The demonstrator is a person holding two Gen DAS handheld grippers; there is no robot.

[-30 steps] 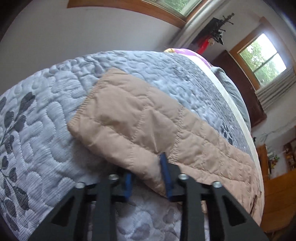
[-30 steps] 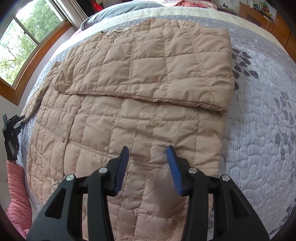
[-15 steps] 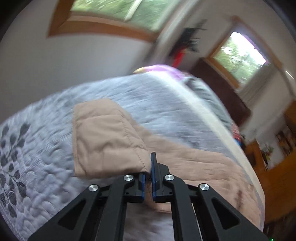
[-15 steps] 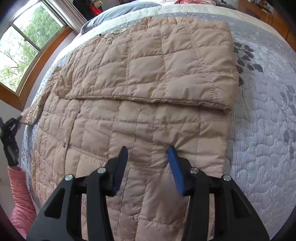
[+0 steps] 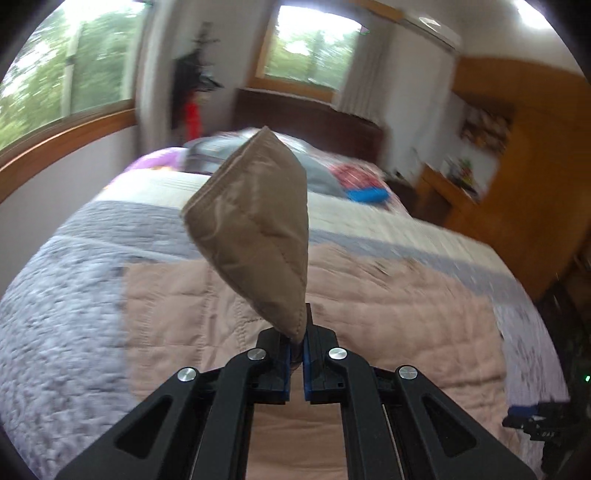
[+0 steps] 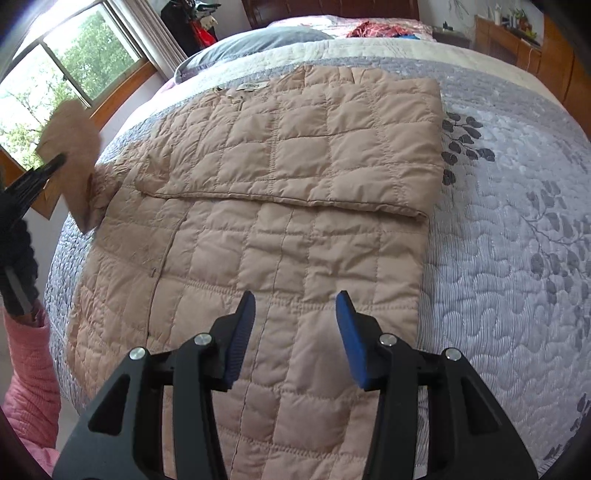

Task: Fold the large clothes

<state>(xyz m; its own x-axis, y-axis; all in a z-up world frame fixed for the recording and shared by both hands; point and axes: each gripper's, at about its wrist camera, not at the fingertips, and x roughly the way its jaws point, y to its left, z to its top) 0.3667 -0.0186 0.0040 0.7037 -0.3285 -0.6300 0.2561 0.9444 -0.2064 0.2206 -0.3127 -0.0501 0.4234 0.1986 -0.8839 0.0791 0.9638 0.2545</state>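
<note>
While one sleeve [image 6: 295, 147] already lay folded across the quilted jacket [image 6: 288, 266], your left gripper [image 5: 294, 363] clenched the other sleeve's cuff [image 5: 258, 225], lifted; right gripper [image 6: 295, 328] hovered released; crosswise folds remained.

The jacket [image 6: 295, 229] is tan-beige, stitched in a grid of square quilted panels, and its lifted sleeve [image 5: 258, 229] shows a darker brown-tan in the left wrist view. The bedspread [image 6: 517, 258] under it is pale grey-lilac with a pebbled quilted texture and dark grey leaf sprigs near its right edge, giving way to a cream band [image 6: 369, 50] toward the head of the bed, where a grey pillow [image 6: 258, 40] and red-patterned cloth [image 6: 373, 27] lie. Both grippers are black with blue pads [image 6: 351, 332], and a pink sleeve [image 6: 29, 376] shows at the left edge.
</note>
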